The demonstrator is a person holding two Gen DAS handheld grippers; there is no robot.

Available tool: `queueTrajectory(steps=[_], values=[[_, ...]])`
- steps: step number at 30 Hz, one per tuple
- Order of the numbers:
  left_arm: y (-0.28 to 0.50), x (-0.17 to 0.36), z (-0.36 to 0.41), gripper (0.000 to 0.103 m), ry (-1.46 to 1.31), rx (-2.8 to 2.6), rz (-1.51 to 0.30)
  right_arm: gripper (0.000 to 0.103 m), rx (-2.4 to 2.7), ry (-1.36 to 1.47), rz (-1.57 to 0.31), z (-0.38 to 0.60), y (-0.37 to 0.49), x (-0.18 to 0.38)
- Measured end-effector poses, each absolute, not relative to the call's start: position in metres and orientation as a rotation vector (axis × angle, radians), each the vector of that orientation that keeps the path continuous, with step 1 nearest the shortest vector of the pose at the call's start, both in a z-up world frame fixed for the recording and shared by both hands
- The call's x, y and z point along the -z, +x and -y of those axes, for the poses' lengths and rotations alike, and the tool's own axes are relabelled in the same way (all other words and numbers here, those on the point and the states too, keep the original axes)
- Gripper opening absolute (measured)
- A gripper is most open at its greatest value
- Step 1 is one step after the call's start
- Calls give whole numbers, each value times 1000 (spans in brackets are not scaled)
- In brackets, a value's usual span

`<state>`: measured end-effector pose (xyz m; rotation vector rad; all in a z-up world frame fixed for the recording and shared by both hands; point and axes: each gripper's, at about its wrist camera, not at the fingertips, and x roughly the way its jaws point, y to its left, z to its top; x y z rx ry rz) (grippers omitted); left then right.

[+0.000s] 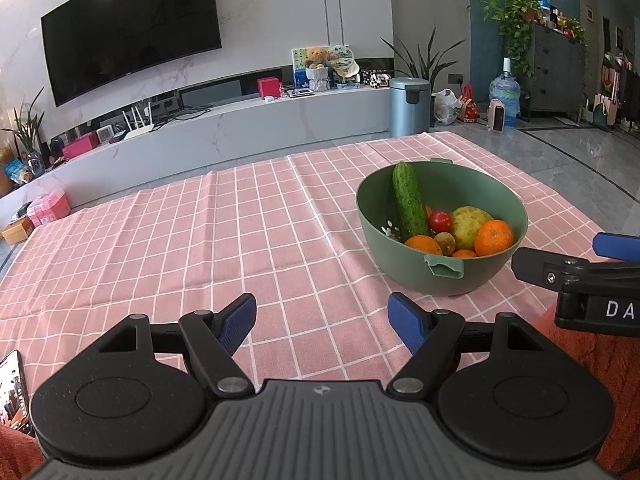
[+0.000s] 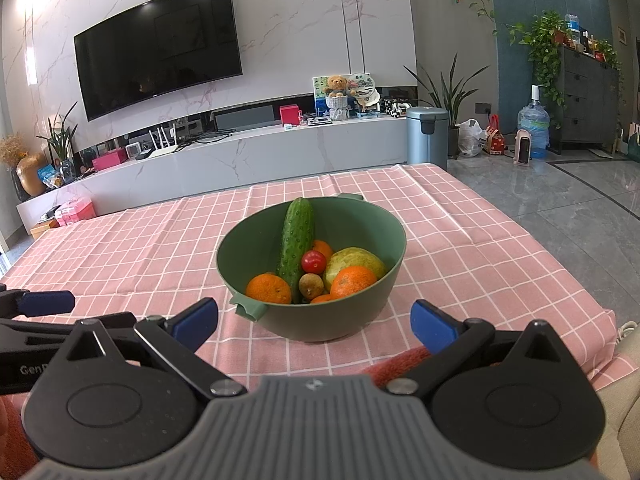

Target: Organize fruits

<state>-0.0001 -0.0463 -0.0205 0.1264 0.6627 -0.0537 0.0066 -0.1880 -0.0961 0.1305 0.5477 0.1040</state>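
A green bowl (image 1: 496,276) (image 2: 360,320) stands on the pink checked tablecloth (image 1: 200,240) (image 2: 120,248). It holds a cucumber (image 1: 409,202) (image 2: 297,242) leaning on the rim, oranges (image 1: 494,237) (image 2: 268,289), a red tomato (image 1: 440,221) (image 2: 313,261), a yellow-green fruit (image 1: 468,222) (image 2: 356,259) and a small brown fruit (image 1: 445,243) (image 2: 311,286). My left gripper (image 1: 322,322) is open and empty, left of the bowl. My right gripper (image 2: 314,326) is open and empty, just in front of the bowl.
The right gripper shows at the right edge of the left wrist view (image 1: 580,276); the left gripper shows at the left edge of the right wrist view (image 2: 40,312). A phone (image 1: 12,392) lies at the near left. The table's right edge (image 2: 560,248) drops to the floor.
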Motion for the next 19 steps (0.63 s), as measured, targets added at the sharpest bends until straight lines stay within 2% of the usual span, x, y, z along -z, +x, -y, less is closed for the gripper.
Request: queueTrajectory(steps=[19], values=[[-3,11,47,88,103,71,-652,98,-104,132,-548,188,7,97]])
